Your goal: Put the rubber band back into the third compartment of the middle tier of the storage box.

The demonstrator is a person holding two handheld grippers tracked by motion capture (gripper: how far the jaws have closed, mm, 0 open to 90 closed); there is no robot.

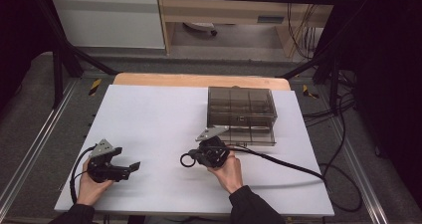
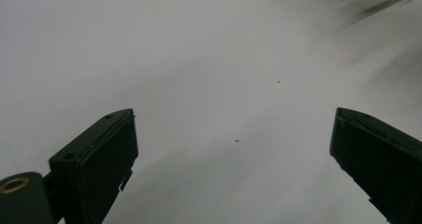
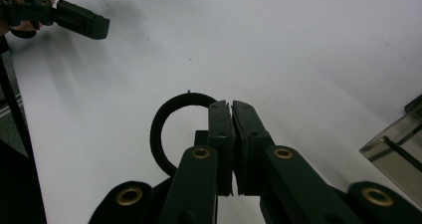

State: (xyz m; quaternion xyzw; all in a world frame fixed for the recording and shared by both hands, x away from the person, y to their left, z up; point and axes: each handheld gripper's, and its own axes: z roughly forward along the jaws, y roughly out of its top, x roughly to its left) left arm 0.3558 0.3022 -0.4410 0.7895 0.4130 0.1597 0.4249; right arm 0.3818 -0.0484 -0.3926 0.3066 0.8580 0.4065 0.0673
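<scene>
The right gripper (image 3: 231,104) had its jaws clamped on a black ring (image 3: 169,129), holding it just above the middle of the white table (image 1: 149,114); the step looked like carrying it, perhaps to the smoky compartment box (image 1: 241,114) near the far right edge. The left gripper (image 1: 130,168) rested wide open and empty near the near left corner; bare surface lay between them.

No text, label, brand or number can be read anywhere (all surfaces look unmarked).
</scene>
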